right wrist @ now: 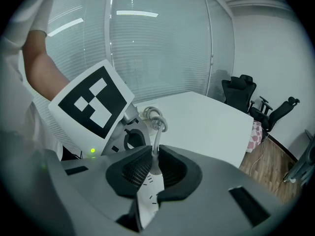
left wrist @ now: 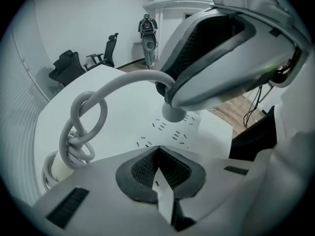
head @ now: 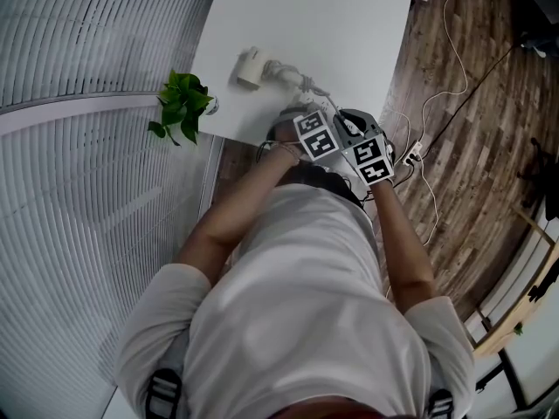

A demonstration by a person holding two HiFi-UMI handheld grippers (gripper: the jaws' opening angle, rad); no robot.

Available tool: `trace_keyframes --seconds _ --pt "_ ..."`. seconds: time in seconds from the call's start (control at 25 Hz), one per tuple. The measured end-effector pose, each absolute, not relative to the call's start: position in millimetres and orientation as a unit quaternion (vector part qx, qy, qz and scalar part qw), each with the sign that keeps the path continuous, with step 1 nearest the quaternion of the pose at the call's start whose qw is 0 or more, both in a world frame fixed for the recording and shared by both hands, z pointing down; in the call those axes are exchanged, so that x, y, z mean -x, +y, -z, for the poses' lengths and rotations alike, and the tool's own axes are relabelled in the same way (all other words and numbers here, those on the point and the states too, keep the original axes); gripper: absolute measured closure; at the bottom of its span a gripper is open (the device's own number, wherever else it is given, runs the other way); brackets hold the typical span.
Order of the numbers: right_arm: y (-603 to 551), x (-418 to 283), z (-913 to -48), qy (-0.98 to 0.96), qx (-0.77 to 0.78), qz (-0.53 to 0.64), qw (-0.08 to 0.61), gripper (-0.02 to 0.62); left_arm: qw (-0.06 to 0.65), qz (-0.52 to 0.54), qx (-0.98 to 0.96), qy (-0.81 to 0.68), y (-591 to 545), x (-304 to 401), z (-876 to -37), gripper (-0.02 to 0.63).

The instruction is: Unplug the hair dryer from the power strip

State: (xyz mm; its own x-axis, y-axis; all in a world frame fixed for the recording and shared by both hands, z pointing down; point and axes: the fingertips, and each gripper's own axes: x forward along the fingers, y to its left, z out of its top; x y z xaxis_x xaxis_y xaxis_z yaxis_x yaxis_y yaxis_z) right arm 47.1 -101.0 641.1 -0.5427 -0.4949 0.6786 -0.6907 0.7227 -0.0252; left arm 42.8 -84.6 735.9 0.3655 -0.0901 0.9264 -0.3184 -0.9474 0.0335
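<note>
A white power strip (left wrist: 170, 132) lies near the front edge of the white table (head: 332, 24). My left gripper (left wrist: 158, 154) is shut on its near end and points steeply down. My right gripper (right wrist: 153, 154) is shut on the hair dryer's grey plug (left wrist: 173, 113), which hangs right over the strip's sockets; I cannot tell whether the pins are still in. From the plug, the grey cord (left wrist: 123, 82) runs in loops to the cream hair dryer (head: 250, 68), which lies further back on the table. In the head view the two grippers (head: 314, 133) (head: 367, 151) are side by side.
A small potted plant (head: 182, 105) stands at the table's left corner. Thin cables and a second strip (head: 413, 154) lie on the wooden floor to the right. Black office chairs (right wrist: 246, 95) stand beyond the table, and glass walls with blinds are on the left.
</note>
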Motion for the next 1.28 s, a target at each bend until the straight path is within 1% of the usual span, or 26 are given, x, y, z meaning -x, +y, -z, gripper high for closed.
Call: trace_keyframes --seconds 0.56,1.28 --pt "-111.0 -58.9 -640.5 -0.862 -0.34 -0.129 0.352 0.535 0.095 -0.544 -0.824 -0.127 -84.0 -42.0 -736.1 0.574" --pt "-145.7 -90.5 -651.8 -0.849 -0.346 -0.112 0.382 0.535 0.093 -0.541 -0.826 -0.126 -84.7 -41.8 -735.6 0.574"
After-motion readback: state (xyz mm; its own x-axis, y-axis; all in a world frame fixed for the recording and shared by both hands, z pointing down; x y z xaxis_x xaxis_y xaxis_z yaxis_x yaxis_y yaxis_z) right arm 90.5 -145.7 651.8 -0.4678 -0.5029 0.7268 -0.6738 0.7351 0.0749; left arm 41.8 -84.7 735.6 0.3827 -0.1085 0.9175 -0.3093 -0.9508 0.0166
